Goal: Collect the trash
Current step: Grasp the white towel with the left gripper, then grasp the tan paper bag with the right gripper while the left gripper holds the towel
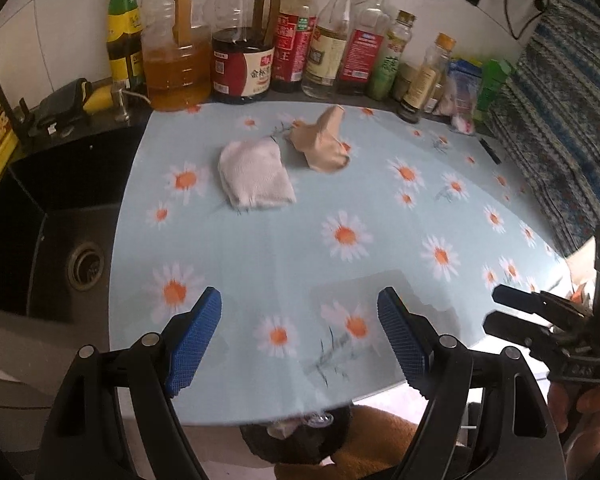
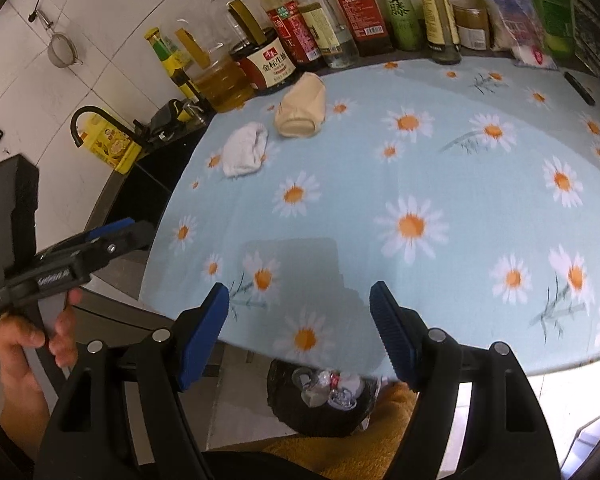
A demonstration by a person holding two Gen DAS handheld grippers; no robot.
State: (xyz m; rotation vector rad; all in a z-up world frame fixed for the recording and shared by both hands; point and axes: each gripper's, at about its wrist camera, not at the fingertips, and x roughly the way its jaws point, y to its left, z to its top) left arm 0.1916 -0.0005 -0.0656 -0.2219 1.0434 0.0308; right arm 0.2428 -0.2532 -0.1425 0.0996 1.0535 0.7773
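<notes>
Seen from the left wrist, the left gripper [image 1: 300, 336] hung above the near edge of a table [image 1: 380, 200] covered in a pale blue daisy-print cloth, its blue-padded jaws spread wide with nothing between them. Two crumpled pieces of trash lay toward the far side, well apart from the gripper: a white wad [image 1: 254, 174] that looked like soft paper or cloth, and just beside it, nearer a row of bottles [image 1: 260, 40], a beige wad [image 1: 322, 140] twisted up to a point. A dark sink [image 1: 40, 240] sat to the left, and below the table's near edge a dark bin [image 1: 296, 436] showed some scraps inside. The step in hand seemed to be a reach for the next piece, which would call for carrying a gripper forward over a wad and closing on it. Seen from the right wrist, the right gripper [image 2: 299, 336] likewise stood spread and empty above the near edge, with the bin [image 2: 324, 400] under it holding crumpled clear and white litter. The white wad [image 2: 245, 154] and beige wad [image 2: 301, 106] lay far off to the upper left, the beige one close to the bottles [image 2: 320, 20]. The left gripper [image 2: 116, 232], held in a hand [image 2: 32, 344], appeared at the left edge.
</notes>
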